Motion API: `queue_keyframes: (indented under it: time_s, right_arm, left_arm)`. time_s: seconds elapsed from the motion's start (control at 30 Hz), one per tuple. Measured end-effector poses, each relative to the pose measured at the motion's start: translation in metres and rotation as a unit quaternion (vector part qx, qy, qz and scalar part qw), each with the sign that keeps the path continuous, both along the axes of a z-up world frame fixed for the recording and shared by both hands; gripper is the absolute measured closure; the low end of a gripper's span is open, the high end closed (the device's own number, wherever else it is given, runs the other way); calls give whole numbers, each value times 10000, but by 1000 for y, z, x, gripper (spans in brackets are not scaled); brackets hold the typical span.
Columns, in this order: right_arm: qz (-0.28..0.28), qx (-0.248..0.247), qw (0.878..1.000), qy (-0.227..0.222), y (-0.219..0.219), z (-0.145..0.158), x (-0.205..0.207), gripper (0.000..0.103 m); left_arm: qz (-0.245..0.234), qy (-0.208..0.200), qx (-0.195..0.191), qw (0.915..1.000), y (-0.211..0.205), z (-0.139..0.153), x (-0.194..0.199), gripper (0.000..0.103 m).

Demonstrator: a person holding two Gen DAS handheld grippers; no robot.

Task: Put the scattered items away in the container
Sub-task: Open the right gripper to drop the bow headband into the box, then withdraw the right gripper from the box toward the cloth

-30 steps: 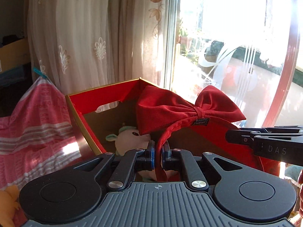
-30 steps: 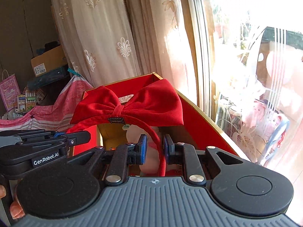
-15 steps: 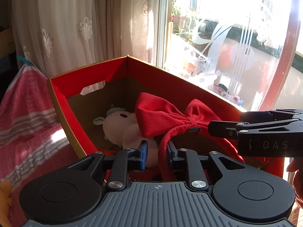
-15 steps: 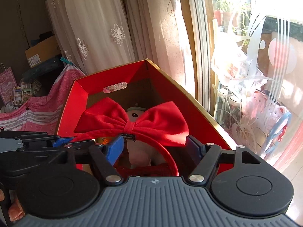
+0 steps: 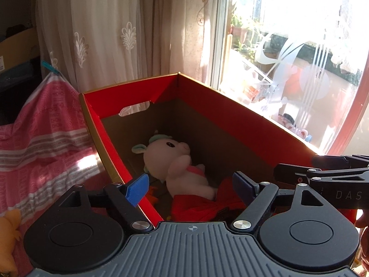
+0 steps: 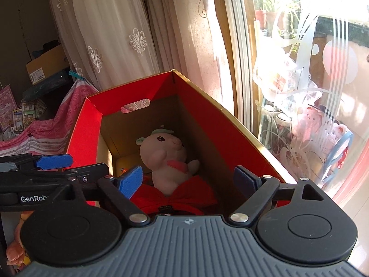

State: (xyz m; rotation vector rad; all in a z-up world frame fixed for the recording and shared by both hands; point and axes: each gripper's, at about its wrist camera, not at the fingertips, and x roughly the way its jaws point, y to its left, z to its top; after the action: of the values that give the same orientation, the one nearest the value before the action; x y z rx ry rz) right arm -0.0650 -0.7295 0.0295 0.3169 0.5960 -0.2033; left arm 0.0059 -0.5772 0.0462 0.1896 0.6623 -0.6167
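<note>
A red cardboard box [image 5: 207, 97] with a handle cut-out stands by the window; it also shows in the right wrist view [image 6: 203, 106]. Inside it lies a pale pink plush animal [image 5: 177, 164] [image 6: 166, 157]. A red bow headband [image 5: 203, 207] [image 6: 180, 198] rests in the box in front of the plush, free of both grippers. My left gripper [image 5: 191, 187] is open and empty above the box's near end. My right gripper [image 6: 188, 180] is open and empty above the bow. Each gripper shows at the side of the other's view.
A pink striped cloth [image 5: 39, 143] lies left of the box. An orange plush [image 5: 9, 235] sits at the lower left. Patterned curtains [image 5: 120, 34] hang behind the box, and a glass window [image 5: 288, 46] is on the right. Boxes and bags [image 6: 43, 69] are stacked at far left.
Both grippers held the red bow headband above the box, lowered it in and opened. The headband now lies inside the box in front of the plush.
</note>
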Motion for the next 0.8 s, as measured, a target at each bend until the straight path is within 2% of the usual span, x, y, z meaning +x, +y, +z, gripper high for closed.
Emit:
queue_keyframes:
  time_s: [0.5, 0.67, 0.8]
  right_arm:
    - [31, 70, 10000, -54, 12, 9, -2, 9]
    - [-57, 128, 9995, -266, 17, 15, -5, 6]
    - [-37, 115, 9997, -218, 32, 18, 0, 6]
  left_arm:
    - [227, -26, -256, 9994, 20, 7, -6, 14]
    - [193, -271, -307, 9990, 32, 19, -11, 14]
    - [232, -308, -506, 9980, 53, 24, -12, 12]
